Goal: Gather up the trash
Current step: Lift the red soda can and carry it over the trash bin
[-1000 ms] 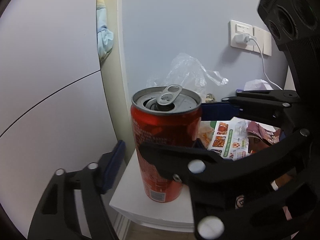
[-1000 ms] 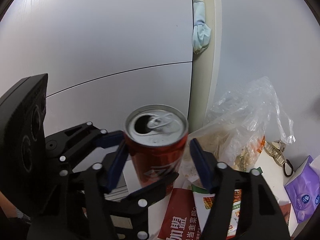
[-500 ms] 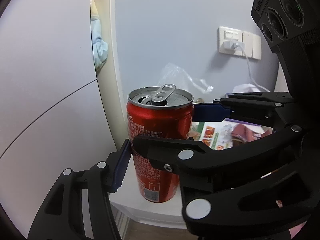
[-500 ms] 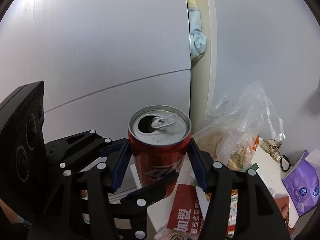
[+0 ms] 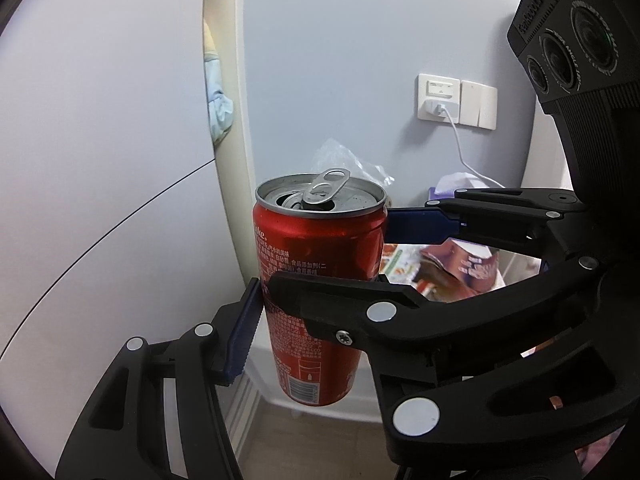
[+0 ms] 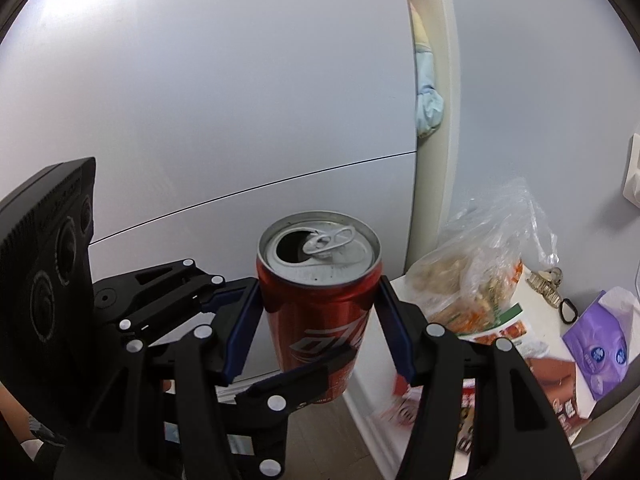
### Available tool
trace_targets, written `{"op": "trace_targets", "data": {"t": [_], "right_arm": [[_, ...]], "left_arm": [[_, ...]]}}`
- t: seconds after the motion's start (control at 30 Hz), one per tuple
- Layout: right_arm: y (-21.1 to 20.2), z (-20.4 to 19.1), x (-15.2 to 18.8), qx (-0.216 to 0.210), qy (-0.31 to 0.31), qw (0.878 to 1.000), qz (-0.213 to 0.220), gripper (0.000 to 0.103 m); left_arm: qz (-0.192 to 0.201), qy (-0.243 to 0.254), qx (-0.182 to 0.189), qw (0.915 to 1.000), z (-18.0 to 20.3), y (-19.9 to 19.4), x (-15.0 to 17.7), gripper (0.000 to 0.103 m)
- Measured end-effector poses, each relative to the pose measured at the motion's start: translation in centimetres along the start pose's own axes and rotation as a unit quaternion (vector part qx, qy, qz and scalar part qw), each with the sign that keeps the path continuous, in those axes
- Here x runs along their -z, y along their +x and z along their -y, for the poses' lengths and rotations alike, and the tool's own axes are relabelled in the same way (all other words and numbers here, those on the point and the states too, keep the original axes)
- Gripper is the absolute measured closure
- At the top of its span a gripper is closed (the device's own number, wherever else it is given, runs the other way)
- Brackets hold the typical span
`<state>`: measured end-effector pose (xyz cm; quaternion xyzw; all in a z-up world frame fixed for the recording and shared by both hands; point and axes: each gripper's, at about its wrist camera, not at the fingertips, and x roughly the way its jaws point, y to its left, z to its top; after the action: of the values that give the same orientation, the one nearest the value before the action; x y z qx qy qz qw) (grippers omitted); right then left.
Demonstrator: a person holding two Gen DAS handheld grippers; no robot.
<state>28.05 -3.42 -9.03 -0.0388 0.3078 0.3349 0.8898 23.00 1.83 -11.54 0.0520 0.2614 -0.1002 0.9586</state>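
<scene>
We see open air and bare wall above the red soda can [image 6: 320,300]. To its right, a clear plastic bag [image 6: 492,256], snack wrappers [image 6: 500,332] and a purple tissue pack [image 6: 604,344] crowd the white tabletop [image 6: 548,320]; a white panel [image 6: 200,120] closes the left.

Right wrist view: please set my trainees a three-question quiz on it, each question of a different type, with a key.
1. True or false: the red soda can is unopened.
2. What presses on both sides of the can? A) the right gripper B) a bare hand C) nothing
3. Short answer: what is the purple item at the far right?

Key: 1. False: the mouth is open and the tab is raised. 2. A. 3. A purple tissue pack.
</scene>
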Motion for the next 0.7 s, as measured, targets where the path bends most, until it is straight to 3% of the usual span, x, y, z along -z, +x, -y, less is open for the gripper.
{"op": "trace_targets", "data": {"t": [0.7], "right_arm": [[-5.2, -10.8, 4.7, -0.053, -0.043, 0.998, -0.015, 0.048]], "left_arm": [[-0.025, -0.037, -0.053, 0.9976, 0.8, -12.0, 6.5, 0.049]]}}
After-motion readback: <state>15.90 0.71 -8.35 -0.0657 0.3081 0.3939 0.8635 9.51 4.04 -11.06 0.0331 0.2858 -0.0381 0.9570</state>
